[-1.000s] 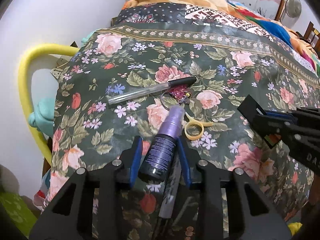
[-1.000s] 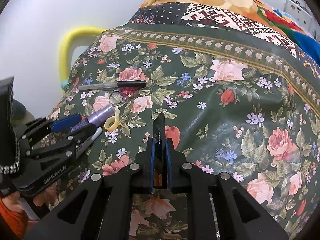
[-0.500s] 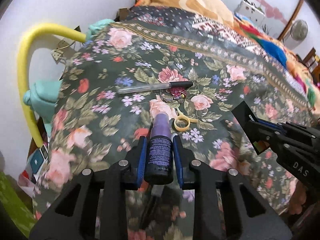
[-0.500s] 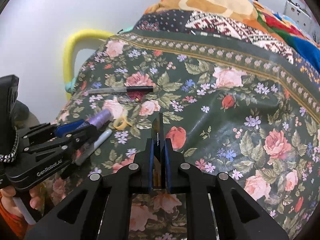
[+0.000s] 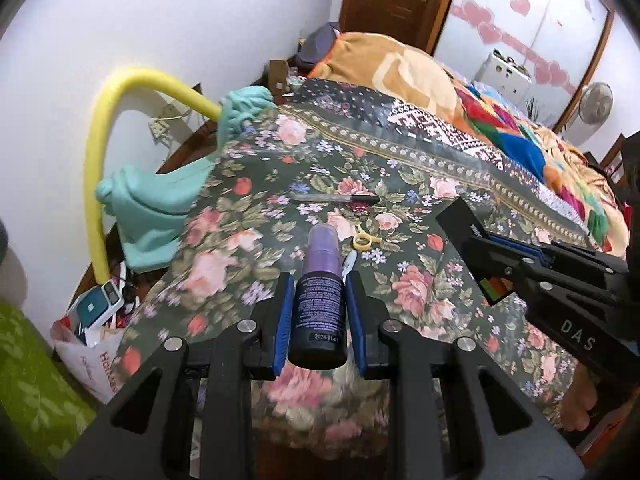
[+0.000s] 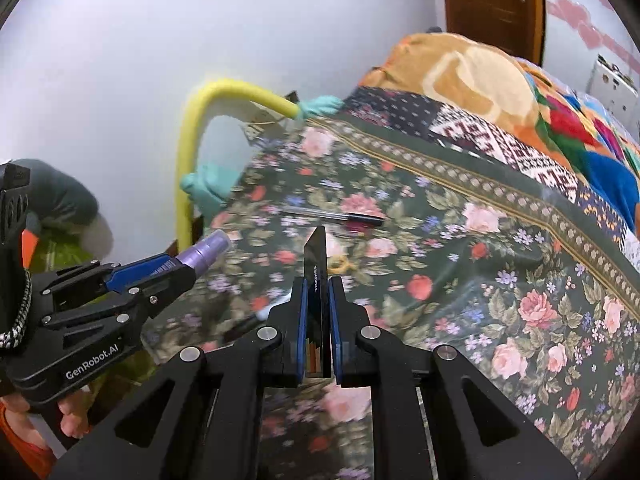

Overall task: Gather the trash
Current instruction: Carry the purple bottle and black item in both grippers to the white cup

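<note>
The left gripper (image 5: 317,309) has its fingers closed on a purple spray bottle (image 5: 320,300), held above the floral bedspread (image 5: 460,280) near the bed's foot. The bottle's long axis runs along the fingers, dark base toward the camera, lilac cap pointing to 12 o'clock in the left wrist view. In the right wrist view the same bottle (image 6: 200,254) sticks out of the left gripper (image 6: 160,274) with its cap aimed at about 2 o'clock.

The right gripper (image 6: 316,306) has its fingers clamped on a thin black flat packet (image 6: 316,276), held edge-on, its long axis pointing to 12 o'clock; in the left wrist view it (image 5: 466,232) slants toward 10 o'clock.

On the bedspread beyond the bottle lie a pen (image 5: 336,199) with its black cap toward 3 o'clock, a yellow ring (image 5: 363,240) just at 1 o'clock from the bottle's cap, and a marker (image 5: 349,260) partly hidden behind the bottle. At 9 o'clock a yellow foam tube (image 5: 96,184) arches over teal cloth (image 5: 156,208); below it sits a white plastic bag (image 5: 96,360) of clutter on the floor. At 1 o'clock an orange blanket (image 5: 400,68) lies heaped at the bed's head.
</note>
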A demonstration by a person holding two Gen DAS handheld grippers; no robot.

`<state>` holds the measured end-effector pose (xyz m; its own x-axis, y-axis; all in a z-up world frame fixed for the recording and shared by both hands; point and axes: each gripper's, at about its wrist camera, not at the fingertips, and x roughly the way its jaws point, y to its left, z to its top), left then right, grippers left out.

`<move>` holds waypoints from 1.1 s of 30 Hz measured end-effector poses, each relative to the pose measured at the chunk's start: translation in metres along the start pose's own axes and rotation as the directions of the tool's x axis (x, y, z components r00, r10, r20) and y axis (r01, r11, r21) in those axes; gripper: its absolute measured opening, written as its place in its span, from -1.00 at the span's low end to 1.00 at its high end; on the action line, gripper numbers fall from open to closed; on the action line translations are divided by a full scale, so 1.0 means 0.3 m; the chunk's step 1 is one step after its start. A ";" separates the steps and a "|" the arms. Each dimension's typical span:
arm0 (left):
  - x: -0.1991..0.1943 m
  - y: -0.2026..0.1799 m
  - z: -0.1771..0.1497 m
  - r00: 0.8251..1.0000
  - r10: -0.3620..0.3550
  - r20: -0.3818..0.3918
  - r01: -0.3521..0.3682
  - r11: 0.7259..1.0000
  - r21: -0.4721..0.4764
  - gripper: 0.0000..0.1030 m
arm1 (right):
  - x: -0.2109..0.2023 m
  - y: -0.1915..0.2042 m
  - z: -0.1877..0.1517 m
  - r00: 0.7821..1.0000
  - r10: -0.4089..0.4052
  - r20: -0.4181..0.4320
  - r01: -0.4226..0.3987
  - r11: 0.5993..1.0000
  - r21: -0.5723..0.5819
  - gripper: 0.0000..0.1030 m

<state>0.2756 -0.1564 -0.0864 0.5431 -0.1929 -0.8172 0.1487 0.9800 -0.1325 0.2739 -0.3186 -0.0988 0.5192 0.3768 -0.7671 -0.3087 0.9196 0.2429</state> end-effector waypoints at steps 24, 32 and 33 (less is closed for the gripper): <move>-0.357 0.535 -0.551 0.983 0.181 -0.024 -0.178 0.918 -0.355 -0.51 | 0.073 0.737 -0.262 0.965 0.196 -0.177 -0.240 0.929 -0.282 -0.82; -0.335 0.724 -0.765 0.969 0.214 -0.126 -0.248 0.857 -0.452 -0.51 | 0.239 0.935 -0.384 0.913 0.231 -0.337 -0.341 0.884 -0.320 -0.82; -0.325 0.738 -0.782 0.967 0.212 -0.138 -0.252 0.853 -0.457 -0.51 | 0.266 0.958 -0.401 0.905 0.230 -0.359 -0.351 0.879 -0.323 -0.82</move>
<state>0.0616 0.0909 -0.1676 0.4433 0.0283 -0.8959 -0.3881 0.9070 -0.1634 0.1306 -0.0374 -0.1615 0.1125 0.5125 -0.8513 -0.7111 0.6399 0.2913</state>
